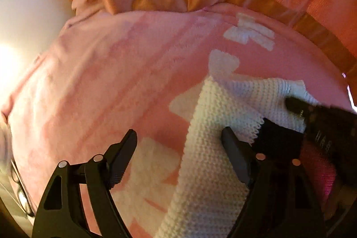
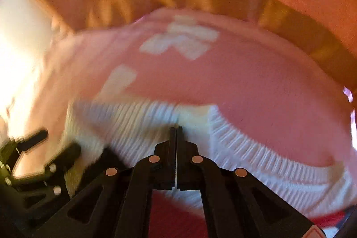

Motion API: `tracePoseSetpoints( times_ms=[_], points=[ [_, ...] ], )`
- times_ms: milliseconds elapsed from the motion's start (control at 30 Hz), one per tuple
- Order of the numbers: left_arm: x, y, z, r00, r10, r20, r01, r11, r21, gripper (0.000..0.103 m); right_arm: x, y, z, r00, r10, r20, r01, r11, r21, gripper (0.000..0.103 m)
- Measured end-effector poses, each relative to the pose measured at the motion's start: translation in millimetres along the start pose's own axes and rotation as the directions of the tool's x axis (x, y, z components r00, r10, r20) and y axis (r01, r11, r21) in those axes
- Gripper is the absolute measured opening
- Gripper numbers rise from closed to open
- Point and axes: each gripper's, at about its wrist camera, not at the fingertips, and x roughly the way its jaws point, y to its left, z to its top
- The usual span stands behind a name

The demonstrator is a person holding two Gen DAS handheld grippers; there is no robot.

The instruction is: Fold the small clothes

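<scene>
Pinching the ribbed hem of the small white knitted garment [image 2: 142,124] lying on the pink fleece blanket [image 2: 256,90], the right gripper [image 2: 176,129] is closed on it while the left gripper [image 1: 178,144] stands wide above the cloth, so a thin pinch could slip if pulled quickly.

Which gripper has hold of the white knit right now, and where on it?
The right gripper is shut on the white knit garment, pinching its ribbed edge. The left gripper is open, its fingers straddling the knit without pressing it.
</scene>
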Motion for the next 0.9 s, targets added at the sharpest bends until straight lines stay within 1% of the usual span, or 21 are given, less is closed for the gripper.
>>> tracePoseSetpoints(
  times_ms=[67,167,200,267,300,333,367,400,433,467,500,533,567,600,667,700,733,767,800,867,900],
  points=[
    [0,-2,1,1.000,0.016,0.009,-0.016,1.000,0.011,0.077,-4,-10,1,0.999,0.041,-0.006,-0.040,0.995,0.087,0.000],
    [1,-1,3,1.000,0.012,0.005,-0.012,1.000,-0.001,0.076,-20,-5,-10,1.000,-0.007,0.015,0.007,1.000,0.024,0.000],
    [-1,0,3,1.000,0.004,0.005,-0.004,1.000,-0.011,0.076,-36,-10,-19,0.999,-0.015,0.031,0.015,1.000,0.026,0.000],
    [-11,0,4,1.000,-0.015,0.017,0.015,0.999,-0.028,0.074,-67,-28,-28,0.998,0.005,0.063,-0.009,0.999,0.053,0.003],
    [-19,0,4,0.999,-0.032,0.033,0.033,0.999,-0.031,0.074,-93,-42,-44,0.996,-0.016,0.091,0.010,0.998,0.065,0.003],
    [-27,-2,3,0.998,-0.048,0.048,0.049,0.998,-0.025,0.074,-120,-59,-59,0.992,-0.048,0.116,0.040,0.996,0.075,0.007],
    [-37,-5,0,0.996,-0.064,0.061,0.064,0.998,-0.010,0.075,-139,-73,-74,0.987,-0.090,0.133,0.079,0.993,0.086,0.016],
    [-43,-8,-2,0.995,-0.077,0.067,0.077,0.997,0.001,0.075,-160,-92,-94,0.977,-0.159,0.145,0.144,0.984,0.108,0.023],
    [-50,-11,-6,0.993,-0.097,0.069,0.096,0.995,0.013,0.075,-174,-109,-110,0.962,-0.230,0.147,0.211,0.968,0.135,0.040],
    [-55,-15,-13,0.991,-0.122,0.060,0.121,0.992,0.026,0.075,-189,-128,-129,0.943,-0.300,0.145,0.275,0.947,0.168,0.048],
    [-58,-17,-18,0.988,-0.147,0.043,0.146,0.989,0.034,0.075,-203,-149,-150,0.923,-0.362,0.131,0.332,0.920,0.209,0.048],
    [-58,-19,-21,0.986,-0.167,0.028,0.166,0.985,0.037,0.075,-213,-172,-170,0.910,-0.404,0.091,0.369,0.890,0.266,0.048],
    [-59,-20,-26,0.982,-0.189,0.011,0.188,0.981,0.039,0.075,-223,-198,-192,0.914,-0.405,0.038,0.368,0.862,0.348,0.049],
    [-60,-22,-33,0.978,-0.210,-0.005,0.210,0.976,0.048,0.075,-227,-214,-207,0.929,-0.371,0.020,0.331,0.851,0.407,0.049],
    [-62,-28,-40,0.979,-0.204,-0.012,0.204,0.976,0.080,0.075,-223,-227,-220,0.957,-0.290,0.000,0.258,0.849,0.460,0.049],
    [-63,-32,-44,0.982,-0.189,-0.007,0.189,0.977,0.095,0.075,-218,-232,-226,0.971,-0.238,-0.004,0.212,0.857,0.469,0.049],
    [-63,-35,-47,0.985,-0.174,0.000,0.173,0.979,0.110,0.075,-214,-232,-229,0.976,-0.218,-0.002,0.194,0.863,0.466,0.045],
    [-63,-39,-50,0.988,-0.153,0.006,0.151,0.980,0.132,0.075,-210,-232,-230,0.978,-0.210,-0.011,0.192,0.871,0.452,0.033],
    [-62,-41,-52,0.990,-0.139,0.008,0.137,0.981,0.141,0.075,-203,-228,-231,0.976,-0.213,-0.034,0.208,0.887,0.413,0.026],
    [-59,-47,-57,0.993,-0.117,0.007,0.114,0.979,0.170,0.075,-197,-223,-232,0.959,-0.274,-0.067,0.281,0.900,0.333,0.024],
    [-58,-49,-59,0.995,-0.103,0.011,0.099,0.978,0.186,0.075,-198,-223,-234,0.956,-0.282,-0.075,0.292,0.906,0.307,0.024]
  ],
)
